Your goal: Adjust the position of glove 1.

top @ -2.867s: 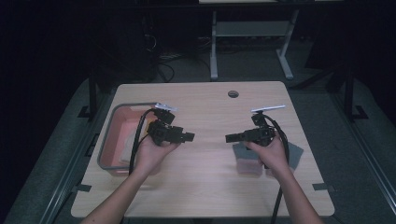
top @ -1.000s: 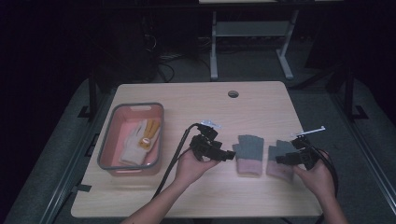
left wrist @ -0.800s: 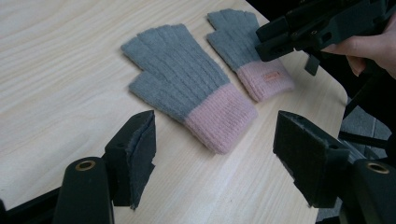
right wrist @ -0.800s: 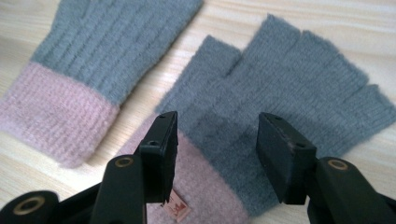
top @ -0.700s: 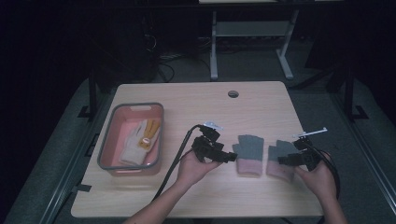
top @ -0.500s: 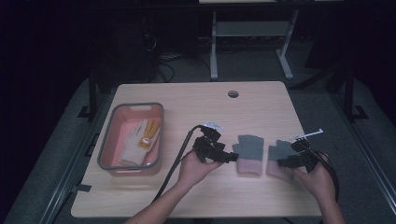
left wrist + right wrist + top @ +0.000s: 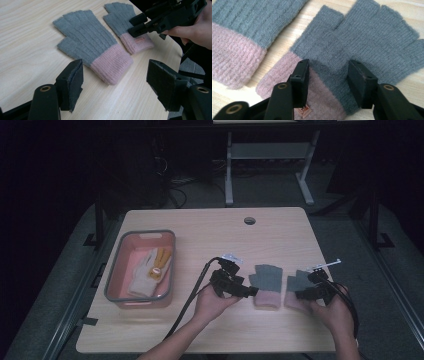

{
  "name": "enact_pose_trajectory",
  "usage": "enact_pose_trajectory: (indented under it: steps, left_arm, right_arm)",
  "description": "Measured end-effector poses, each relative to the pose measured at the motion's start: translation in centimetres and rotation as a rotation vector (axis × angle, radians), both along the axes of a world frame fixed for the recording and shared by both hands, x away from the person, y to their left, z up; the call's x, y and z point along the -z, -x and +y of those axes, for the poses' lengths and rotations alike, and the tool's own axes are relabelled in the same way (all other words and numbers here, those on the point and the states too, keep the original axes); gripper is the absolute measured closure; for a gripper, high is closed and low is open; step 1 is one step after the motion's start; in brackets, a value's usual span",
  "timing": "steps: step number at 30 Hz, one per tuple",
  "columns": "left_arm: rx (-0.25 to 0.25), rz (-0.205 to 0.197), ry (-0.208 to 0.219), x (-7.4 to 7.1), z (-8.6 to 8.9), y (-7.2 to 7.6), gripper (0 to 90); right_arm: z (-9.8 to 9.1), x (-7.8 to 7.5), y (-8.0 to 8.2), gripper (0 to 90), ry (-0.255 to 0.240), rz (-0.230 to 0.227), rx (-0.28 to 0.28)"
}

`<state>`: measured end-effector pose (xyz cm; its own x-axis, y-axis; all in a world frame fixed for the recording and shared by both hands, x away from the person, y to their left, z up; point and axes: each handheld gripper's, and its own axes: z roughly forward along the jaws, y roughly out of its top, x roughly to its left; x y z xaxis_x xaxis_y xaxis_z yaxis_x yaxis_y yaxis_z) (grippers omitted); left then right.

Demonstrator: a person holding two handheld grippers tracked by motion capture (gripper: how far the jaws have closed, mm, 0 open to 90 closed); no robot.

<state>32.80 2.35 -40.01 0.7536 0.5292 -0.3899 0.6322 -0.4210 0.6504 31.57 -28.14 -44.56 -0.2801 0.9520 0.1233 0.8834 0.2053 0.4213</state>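
Two grey fingerless gloves with pink cuffs lie flat side by side at the table's front right. My left gripper (image 7: pixel 252 291) (image 7: pixel 115 72) rests low just left of the left glove (image 7: pixel 267 285) (image 7: pixel 90 45), open, its jaws framing the pink cuff without touching it. My right gripper (image 7: pixel 299 295) (image 7: pixel 328 70) hovers over the right glove (image 7: pixel 296 283) (image 7: pixel 367 37) where grey meets pink. Its jaws have just been closing, with glove fabric under the gap and the pads not pressing on it. The left gripper view also catches the right gripper (image 7: pixel 135 25).
A pink tray with a grey rim (image 7: pixel 112 280) stands at the table's left and holds a white and yellow glove (image 7: pixel 150 267). A round cable hole (image 7: pixel 249 220) sits near the far edge. Cables trail from both grippers toward the front edge.
Since the oldest frame both hands have moved right and nearer the front, and two gloves now lie apart. In the last second the hands stayed put and the right jaws narrowed.
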Motion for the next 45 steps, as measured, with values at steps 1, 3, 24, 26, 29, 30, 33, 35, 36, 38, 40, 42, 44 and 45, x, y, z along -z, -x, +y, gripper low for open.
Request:
enact_pose_trajectory:
  steps: [1, 3, 24, 26, 29, 30, 33, 35, 36, 38, 40, 42, 44, 45]
  left_arm:
    - [0.003, 0.004, -0.002, 0.1, 0.0, 0.0, 29.9]
    - [0.006, 0.003, -0.004, 0.1, -0.1, 0.1, 29.9]
    - [0.010, 0.023, -0.007, 0.9, -0.4, 0.2, 29.9]
    - [0.011, 0.030, -0.007, 1.0, -0.6, 0.2, 29.9]
    - [0.016, 0.033, -0.007, 1.1, -0.7, 0.3, 29.9]
    - [0.018, 0.033, -0.007, 1.1, -0.7, 0.3, 29.9]
    - [0.020, 0.030, -0.007, 1.1, -0.8, 0.4, 29.9]
    - [0.023, 0.028, -0.012, 1.0, -0.7, 0.4, 29.9]
    - [0.021, 0.027, -0.008, 1.0, -0.7, 0.4, 29.9]
    - [0.022, 0.025, -0.011, 1.0, -0.7, 0.4, 29.8]
    - [0.017, 0.026, -0.009, 1.0, -0.7, 0.4, 29.9]
    - [0.016, 0.026, -0.006, 1.1, -0.7, 0.4, 29.9]
    - [0.015, 0.028, -0.007, 1.1, -0.7, 0.4, 29.8]
    - [0.014, 0.028, -0.009, 1.1, -0.7, 0.4, 29.8]
  right_arm:
    - [0.0, 0.0, 0.0, 54.0, -0.003, -0.001, 0.002]
    - [-0.1, 0.0, 0.0, 55.8, -0.013, 0.002, 0.007]
    - [0.1, -0.2, 0.0, 78.2, -0.044, 0.000, 0.008]
    - [0.2, -0.3, 0.0, 78.9, -0.052, -0.003, 0.011]
    - [0.4, -0.4, 0.1, 79.7, -0.057, -0.006, 0.008]
    - [0.4, -0.4, 0.1, 80.1, -0.061, -0.008, 0.009]
    - [0.4, -0.6, 0.2, 81.1, -0.069, -0.011, 0.009]
    - [0.3, -0.7, 0.2, 81.2, -0.071, -0.012, 0.006]
    - [0.3, -0.7, 0.3, 81.2, -0.071, -0.012, 0.006]
    - [0.4, -0.8, 0.3, 81.3, -0.070, -0.014, 0.004]
    - [0.4, -0.9, 0.3, 81.3, -0.070, -0.014, -0.003]
    - [0.4, -1.1, 0.4, 81.3, -0.068, -0.022, -0.009]
    - [0.3, -1.4, 0.4, 81.3, -0.064, -0.034, -0.013]
    - [0.3, -1.5, 0.5, 81.3, -0.070, -0.034, -0.011]
